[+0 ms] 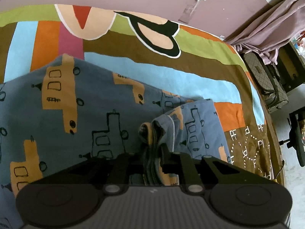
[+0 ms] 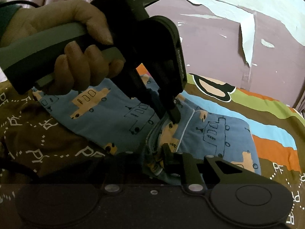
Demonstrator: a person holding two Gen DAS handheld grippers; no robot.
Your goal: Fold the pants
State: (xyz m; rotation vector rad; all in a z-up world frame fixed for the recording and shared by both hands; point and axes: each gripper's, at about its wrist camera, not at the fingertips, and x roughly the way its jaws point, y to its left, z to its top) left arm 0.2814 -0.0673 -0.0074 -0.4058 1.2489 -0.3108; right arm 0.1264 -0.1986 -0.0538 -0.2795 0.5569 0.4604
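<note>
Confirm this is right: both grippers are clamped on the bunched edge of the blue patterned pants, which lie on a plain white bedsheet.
Not quite. The left gripper and right gripper are both clamped on the bunched edge of the pants, but the bedsheet is not plain white: the right wrist view shows it brown with blue, orange and green bands.

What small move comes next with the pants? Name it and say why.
Probably carry the pinched edge across to lay the fold. Both the left tongs and the right tongs are shut on bunched layers of the pants, close together, while the rest lies flat on the bedspread.
</note>
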